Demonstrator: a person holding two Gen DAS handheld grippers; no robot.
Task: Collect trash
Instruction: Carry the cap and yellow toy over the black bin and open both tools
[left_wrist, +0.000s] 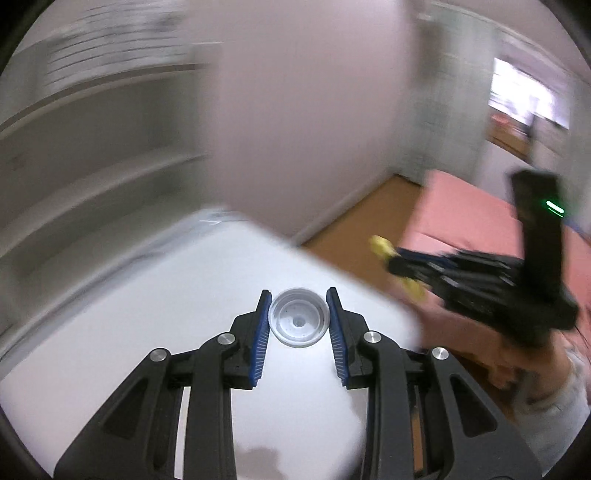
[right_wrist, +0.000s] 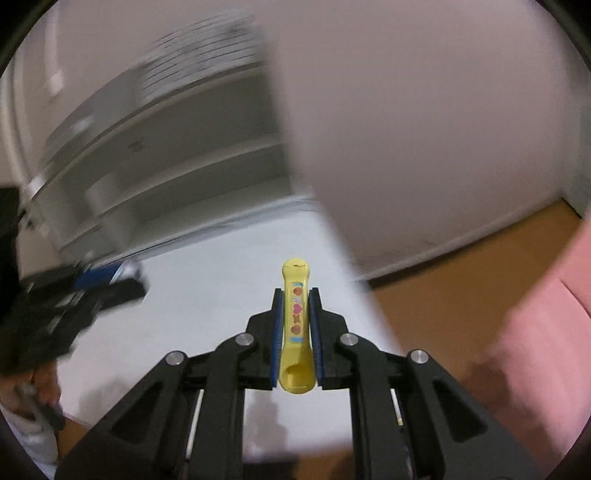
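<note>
Claws clamped — left (left_wrist: 298, 320) on clear round cap (left_wrist: 298, 318), right (right_wrist: 296, 322) on stickered, perhaps plastic, yellow tube (right_wrist: 296, 325).

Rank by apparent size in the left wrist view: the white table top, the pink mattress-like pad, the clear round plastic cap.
1. White table top, largest.
2. Pink pad, partly hidden by the right gripper, so unsure.
3. Clear round plastic cap, smallest, though nearest, pinched by the left gripper.

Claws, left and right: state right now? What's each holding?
Left claw: closed on a white plastic bottle cap, held by its rim.
Right claw: closed on a yellow plastic tube with stickers, held lengthwise.
</note>
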